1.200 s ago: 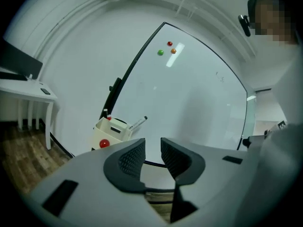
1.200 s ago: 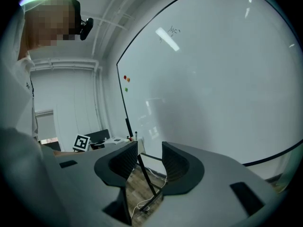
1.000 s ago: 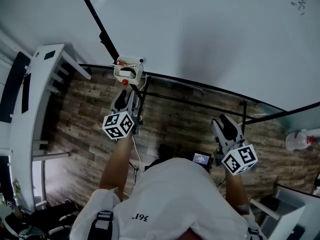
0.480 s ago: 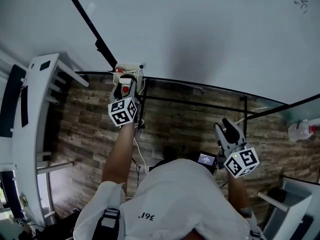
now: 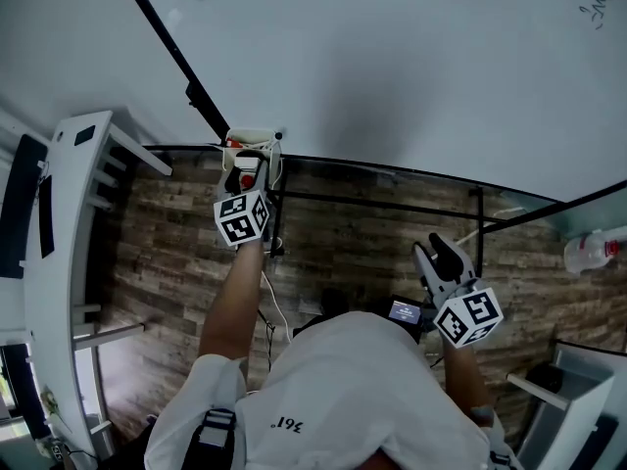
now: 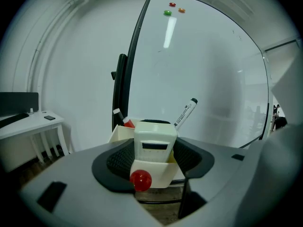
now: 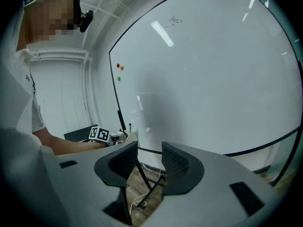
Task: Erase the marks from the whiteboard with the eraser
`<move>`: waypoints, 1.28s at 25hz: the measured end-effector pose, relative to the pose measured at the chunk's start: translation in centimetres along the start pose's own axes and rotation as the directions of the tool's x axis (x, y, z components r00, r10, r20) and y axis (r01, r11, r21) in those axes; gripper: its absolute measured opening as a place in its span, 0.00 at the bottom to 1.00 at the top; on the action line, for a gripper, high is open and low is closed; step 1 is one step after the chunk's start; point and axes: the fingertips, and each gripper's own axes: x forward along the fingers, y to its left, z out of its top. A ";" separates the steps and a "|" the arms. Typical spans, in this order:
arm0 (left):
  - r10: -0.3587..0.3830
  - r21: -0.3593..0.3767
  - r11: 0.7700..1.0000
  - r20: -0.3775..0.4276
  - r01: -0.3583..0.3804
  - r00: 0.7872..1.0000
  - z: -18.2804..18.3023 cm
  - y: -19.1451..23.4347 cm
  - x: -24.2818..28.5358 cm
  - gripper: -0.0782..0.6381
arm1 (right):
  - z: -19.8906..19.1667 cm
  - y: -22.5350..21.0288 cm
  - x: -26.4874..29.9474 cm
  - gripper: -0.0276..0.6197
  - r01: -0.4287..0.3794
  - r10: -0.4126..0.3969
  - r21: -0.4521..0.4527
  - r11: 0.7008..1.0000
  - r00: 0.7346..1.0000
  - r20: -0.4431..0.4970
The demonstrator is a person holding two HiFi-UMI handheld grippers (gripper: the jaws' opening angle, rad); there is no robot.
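The whiteboard [image 5: 392, 47] carries faint marks [image 5: 588, 3] at its upper right, also seen as marks [image 7: 176, 20] in the right gripper view. A white eraser [image 6: 155, 143] stands upright in a cream holder [image 6: 163, 171] fixed at the board's lower left edge, with a red ball [image 6: 140, 179] on the holder's front. My left gripper [image 6: 156, 150] has just been opening; its jaws stand wide on either side of the eraser, which is between them. In the head view the left gripper [image 5: 247, 169] reaches the holder [image 5: 253, 137]. My right gripper [image 5: 436, 253] hangs lower right, open and empty [image 7: 144, 157].
A black marker [image 6: 185, 111] and a red-capped marker [image 6: 124, 119] stick out of the holder. Coloured magnets [image 6: 167, 13] dot the board's top left. A white desk [image 5: 59, 213] stands at the left, a spray bottle [image 5: 593, 253] at the right, and black stand bars [image 5: 392, 199] below the board.
My left gripper has moved forward to the holder and its jaws have spread around the eraser. The right gripper has only sunk a little.
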 end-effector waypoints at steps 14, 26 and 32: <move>-0.043 -0.072 0.996 0.218 0.060 0.975 5.9 1.3 -2.7 0.47 | -0.7 0.5 0.8 0.29 -0.021 0.021 -0.001 1.000 0.999 -0.025; -0.224 -0.294 0.862 0.512 0.414 0.830 14.6 -2.3 -9.7 0.47 | -0.3 0.9 0.7 0.29 -0.042 0.042 -0.020 0.999 0.999 -0.019; -0.383 -0.375 0.624 0.618 0.686 0.686 16.0 -7.5 -12.2 0.47 | 0.2 0.9 0.2 0.29 -0.045 0.045 -0.041 0.998 0.999 -0.002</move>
